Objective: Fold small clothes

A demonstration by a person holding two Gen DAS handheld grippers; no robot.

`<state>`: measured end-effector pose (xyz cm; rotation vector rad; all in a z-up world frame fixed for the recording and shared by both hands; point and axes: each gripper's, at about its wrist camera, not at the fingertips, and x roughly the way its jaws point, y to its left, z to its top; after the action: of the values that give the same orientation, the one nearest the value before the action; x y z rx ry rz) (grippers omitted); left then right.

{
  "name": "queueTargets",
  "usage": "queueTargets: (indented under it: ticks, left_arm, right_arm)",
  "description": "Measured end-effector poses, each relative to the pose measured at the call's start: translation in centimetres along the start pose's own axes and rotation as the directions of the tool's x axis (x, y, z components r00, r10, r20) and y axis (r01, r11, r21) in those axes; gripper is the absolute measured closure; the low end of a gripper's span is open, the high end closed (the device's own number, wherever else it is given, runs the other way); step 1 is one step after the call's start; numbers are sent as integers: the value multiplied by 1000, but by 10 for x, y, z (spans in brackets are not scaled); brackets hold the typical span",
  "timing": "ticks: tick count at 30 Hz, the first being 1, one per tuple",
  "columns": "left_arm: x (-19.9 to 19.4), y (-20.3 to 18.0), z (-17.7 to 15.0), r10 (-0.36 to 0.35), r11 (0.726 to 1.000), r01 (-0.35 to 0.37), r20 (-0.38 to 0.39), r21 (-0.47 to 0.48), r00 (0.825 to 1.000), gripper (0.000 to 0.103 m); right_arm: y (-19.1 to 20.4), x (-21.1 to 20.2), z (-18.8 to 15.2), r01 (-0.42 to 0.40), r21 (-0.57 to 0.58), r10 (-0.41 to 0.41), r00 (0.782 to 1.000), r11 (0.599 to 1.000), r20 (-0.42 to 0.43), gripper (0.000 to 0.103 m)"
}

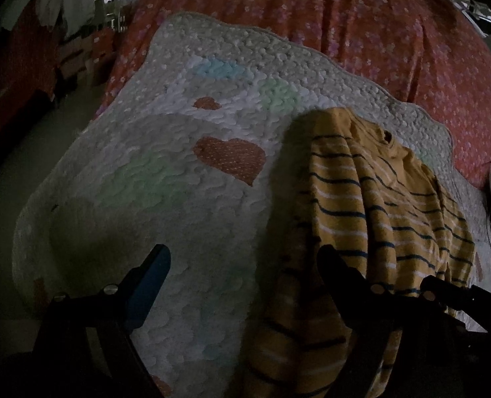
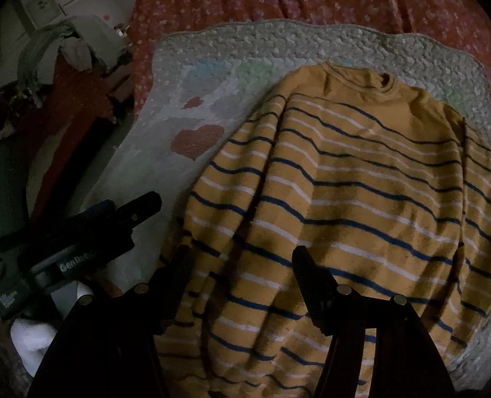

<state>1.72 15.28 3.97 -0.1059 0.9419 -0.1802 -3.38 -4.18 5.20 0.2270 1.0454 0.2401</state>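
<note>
In the right wrist view, lower left of the frame, the left gripper (image 2: 136, 214) hangs wide open over the white quilt (image 2: 212, 43), holding nothing; toward the centre and right lies the yellow striped sweater (image 2: 344, 179), spread flat on the quilt, collar toward the top; at the bottom the right gripper (image 2: 242, 265) stands partly open above its hem, apparently gripping nothing; the knit looks soft, light and limp, best pinched at hem corners or shoulders.

I worked in a dim home bedroom: bed under red floral sheet (image 1: 361, 33), heart-patched quilt (image 1: 179, 182) on top, clothes heaped (image 2: 69, 46) beside.
</note>
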Motion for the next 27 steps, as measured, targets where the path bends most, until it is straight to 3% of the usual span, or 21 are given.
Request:
queueTargets:
  ticks: [5, 8, 11, 13, 15, 16, 18, 20, 27]
  left_arm:
    - [-6, 19, 34, 5, 998, -5, 12, -56, 1000, 13]
    - [-2, 33, 58, 54, 997, -52, 43, -53, 998, 13]
    - [7, 53, 60, 116, 991, -110, 92, -70, 989, 13]
    - [15, 63, 56, 109, 990, -103, 53, -96, 993, 13]
    - [18, 71, 56, 71, 991, -67, 31, -120, 997, 13]
    - [15, 74, 57, 69, 989, -63, 42, -132, 997, 13]
    - [9, 81, 60, 70, 985, -59, 65, -161, 995, 13]
    - [6, 90, 60, 60, 978, -44, 75, -202, 995, 13]
    - [-10, 139, 59, 67, 922, -16, 119, -388, 991, 13]
  right_arm:
    - [13, 1, 8, -38, -43, 38, 999, 998, -4, 36]
    - [23, 12, 11, -60, -58, 58, 998, 997, -32, 36]
    - [29, 32, 15, 11, -69, -15, 998, 998, -62, 37]
    - [29, 42, 17, 66, -66, -71, 995, 996, -72, 37]
    - [31, 50, 18, 42, -62, -48, 994, 997, -93, 39]
    - [33, 56, 19, 39, -71, -46, 993, 997, -104, 43]
    - [39, 65, 22, 20, -89, -32, 991, 996, -129, 87]
    - [46, 66, 30, 19, -109, -33, 991, 994, -132, 95]
    - [85, 68, 81, -18, -204, 2, 997, 979, -77, 96]
